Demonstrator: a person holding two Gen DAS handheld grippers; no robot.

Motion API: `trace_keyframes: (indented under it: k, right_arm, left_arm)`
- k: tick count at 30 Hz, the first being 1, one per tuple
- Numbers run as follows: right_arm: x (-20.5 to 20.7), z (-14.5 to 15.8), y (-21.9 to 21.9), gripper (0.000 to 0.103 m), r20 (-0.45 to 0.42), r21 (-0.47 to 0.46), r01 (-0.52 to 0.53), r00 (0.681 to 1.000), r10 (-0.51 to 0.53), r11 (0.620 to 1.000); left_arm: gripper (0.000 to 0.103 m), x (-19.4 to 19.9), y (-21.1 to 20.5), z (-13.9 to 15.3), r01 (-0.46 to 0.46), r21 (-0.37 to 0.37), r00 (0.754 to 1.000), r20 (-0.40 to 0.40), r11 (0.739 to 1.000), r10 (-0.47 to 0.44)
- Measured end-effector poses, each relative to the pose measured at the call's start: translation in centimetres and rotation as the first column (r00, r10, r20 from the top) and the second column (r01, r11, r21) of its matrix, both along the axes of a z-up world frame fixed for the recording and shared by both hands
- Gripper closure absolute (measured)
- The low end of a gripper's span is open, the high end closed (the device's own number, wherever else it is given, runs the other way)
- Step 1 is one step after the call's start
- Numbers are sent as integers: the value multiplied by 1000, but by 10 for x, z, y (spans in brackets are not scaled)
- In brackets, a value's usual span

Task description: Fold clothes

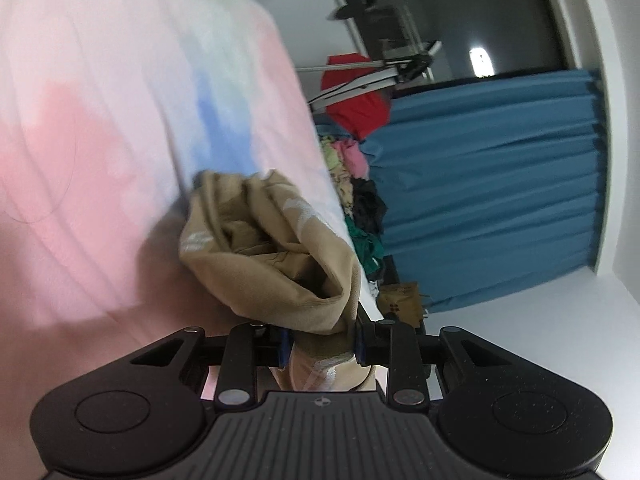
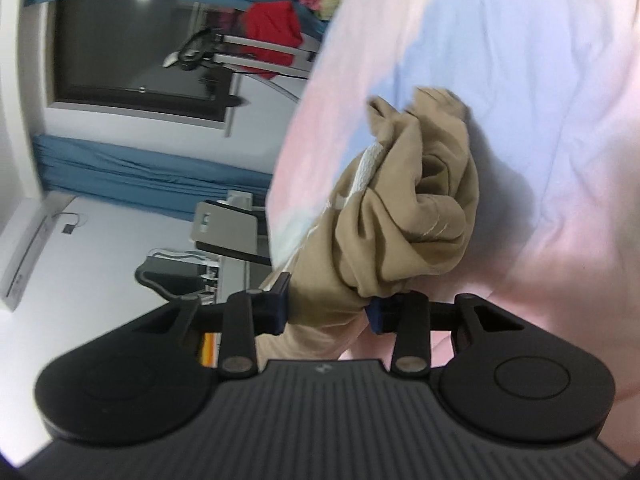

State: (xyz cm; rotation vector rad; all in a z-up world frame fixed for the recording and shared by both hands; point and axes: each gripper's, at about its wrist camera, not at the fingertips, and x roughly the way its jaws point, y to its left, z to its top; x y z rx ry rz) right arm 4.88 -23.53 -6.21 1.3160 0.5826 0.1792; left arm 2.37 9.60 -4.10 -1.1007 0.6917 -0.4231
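Clearly the folding has barely begun: the crumpled tan cotton garment with white printed patches [image 1: 276,256] is bunched into a loose wad rather than laid flat, with no crease or fold made. In the left wrist view the left claw [image 1: 320,346] is narrowed onto a gathered stretch of it at lower centre, the cloth pinched between the blue pads. In the right wrist view the right claw [image 2: 326,312] likewise has its jaws pressed against a thick bunch of the same garment [image 2: 404,216]. Behind it spreads a pastel pink, blue and white sheet [image 1: 100,120]. Spreading, smoothing and every fold seem still ahead.
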Motion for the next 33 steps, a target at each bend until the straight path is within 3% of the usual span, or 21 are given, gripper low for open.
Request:
trace_keyframes:
  k: [8, 13, 19, 24, 29, 33]
  right_arm:
    - [-90, 40, -20, 65, 103, 11, 39, 994, -40, 999]
    - [-102, 58, -54, 65, 90, -3, 71, 994, -70, 998]
    - [-58, 77, -130, 65, 48, -13, 173, 984, -172, 985]
    - [2, 101, -205, 66, 50, -142, 284, 959, -280, 948]
    - [59, 129, -273, 66, 139, -255, 408, 913, -384, 877]
    - [81, 121, -310, 67, 227, -296, 497, 866, -445, 816]
  left_arm:
    - [73, -63, -22, 54, 128, 21, 988, 86, 992, -129]
    - [73, -71, -60, 63, 182, -6, 980, 84, 983, -181]
    - [73, -1, -155, 92, 285, 24, 958, 26, 958, -286]
    - [74, 79, -247, 95, 352, -30, 935, -32, 935, -353]
    - [75, 156, -346, 125, 418, 51, 904, 76, 907, -421]
    - [75, 184, -403, 127, 441, 136, 874, 160, 887, -458]
